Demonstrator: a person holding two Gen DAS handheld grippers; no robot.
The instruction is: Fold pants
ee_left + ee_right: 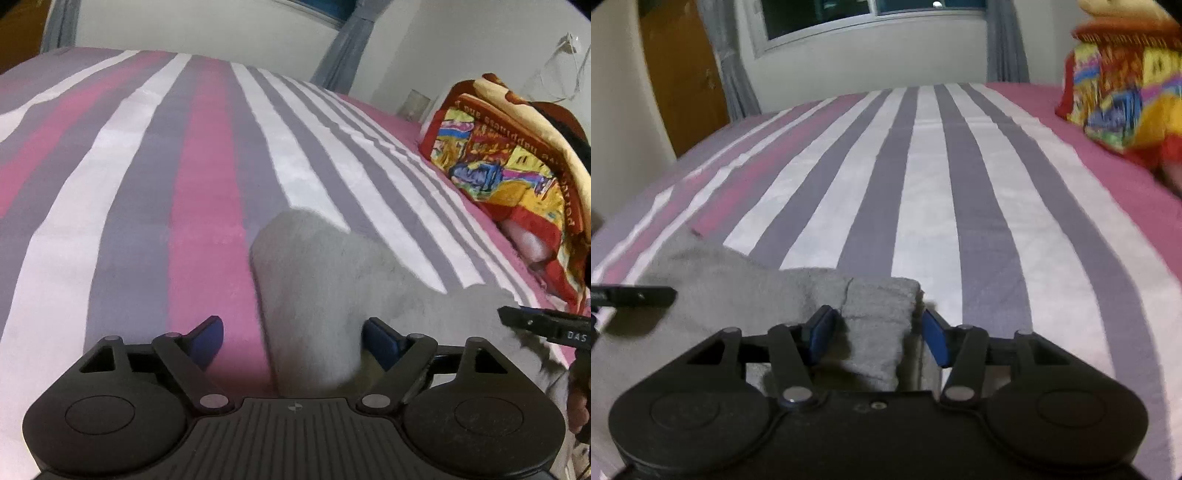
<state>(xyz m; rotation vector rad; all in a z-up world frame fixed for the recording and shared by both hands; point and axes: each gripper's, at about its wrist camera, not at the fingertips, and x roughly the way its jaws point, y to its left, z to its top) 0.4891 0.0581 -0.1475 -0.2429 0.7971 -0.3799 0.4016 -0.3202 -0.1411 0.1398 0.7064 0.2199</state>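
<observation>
Grey fleecy pants lie bunched on the striped bed sheet. My left gripper is open wide over their folded edge. Its right pad sits against the cloth and its left pad hangs over bare sheet. In the right wrist view the pants spread to the left, and a folded end lies between the blue pads of my right gripper. Those jaws stand apart with a gap beside the left pad, so the gripper is open. A black finger of the other gripper reaches in from the left.
A folded, brightly coloured blanket sits at the right edge of the bed. Beyond the bed are a wall, a window with grey curtains and a wooden door. The sheet stretches far ahead.
</observation>
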